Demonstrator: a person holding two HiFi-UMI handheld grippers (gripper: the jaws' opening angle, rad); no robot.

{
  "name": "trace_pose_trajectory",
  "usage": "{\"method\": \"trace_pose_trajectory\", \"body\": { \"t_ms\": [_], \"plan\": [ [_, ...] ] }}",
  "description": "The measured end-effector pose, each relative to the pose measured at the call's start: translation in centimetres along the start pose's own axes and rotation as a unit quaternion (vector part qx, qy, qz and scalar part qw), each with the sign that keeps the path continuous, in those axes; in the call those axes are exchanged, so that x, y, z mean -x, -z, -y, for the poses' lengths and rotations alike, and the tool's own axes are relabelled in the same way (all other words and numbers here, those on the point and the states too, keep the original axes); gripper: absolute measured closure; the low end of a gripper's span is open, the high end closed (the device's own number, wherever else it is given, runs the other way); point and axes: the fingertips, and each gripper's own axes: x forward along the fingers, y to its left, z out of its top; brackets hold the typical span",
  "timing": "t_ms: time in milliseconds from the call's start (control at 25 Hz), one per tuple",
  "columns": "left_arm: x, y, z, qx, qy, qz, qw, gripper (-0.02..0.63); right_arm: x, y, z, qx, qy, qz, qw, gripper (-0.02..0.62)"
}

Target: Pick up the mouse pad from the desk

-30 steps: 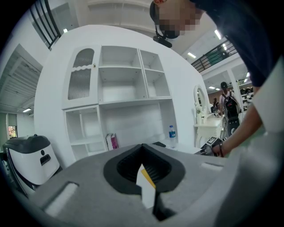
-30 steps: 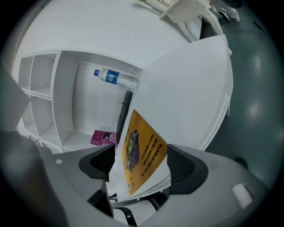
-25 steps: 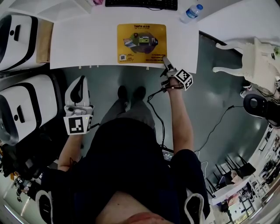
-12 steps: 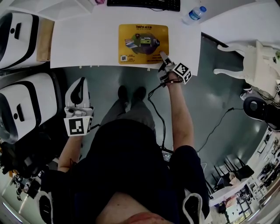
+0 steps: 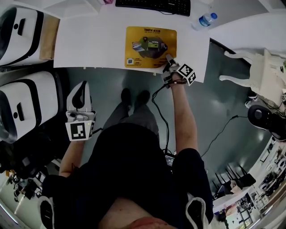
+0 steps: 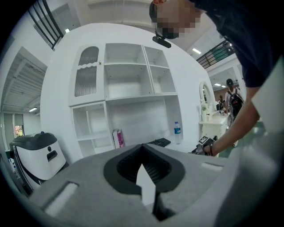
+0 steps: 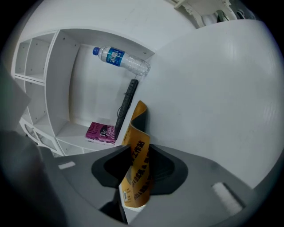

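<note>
White desk (image 5: 89, 40) holds the mouse pad (image 5: 149, 44); my right gripper (image 5: 169, 58), jaws just closing, pinches its near right corner. Lifting is left.

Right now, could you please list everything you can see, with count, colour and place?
mouse pad: one, yellow, desk's near edge, corner between the right tongs.
desk: one, white, ahead of the person.
keyboard: one, black, desk's far side.
water bottle: one, clear, blue label, standing right of keyboard.
book: one, pink, upright left of keyboard.
shelving: one unit, white, behind desk.
machines: two, white and black, left of desk and person.
furniture piece: one, white, curved legs, right of desk.
left tongs: one, grey-white, low at the person's side, tips together, empty.
right tongs: one, grey, jaws have just been closing, now gripping the mouse pad.
</note>
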Motion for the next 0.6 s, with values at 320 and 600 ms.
{"method": "trace_pose_trajectory", "body": {
  "t_ms": [320, 600],
  "plan": [
    [0.1, 0.0, 0.1, 0.002, 0.002, 0.002, 1.0000, 0.604, 0.3, 0.2, -0.7, 0.003, -0.013, 0.005, 1.000, 0.575],
    [0.1, -0.4, 0.5, -0.001, 0.005, 0.008, 1.0000, 0.604, 1.2, 0.2, -5.1, 0.044, -0.065, 0.012, 0.997, 0.577]
  ]
}}
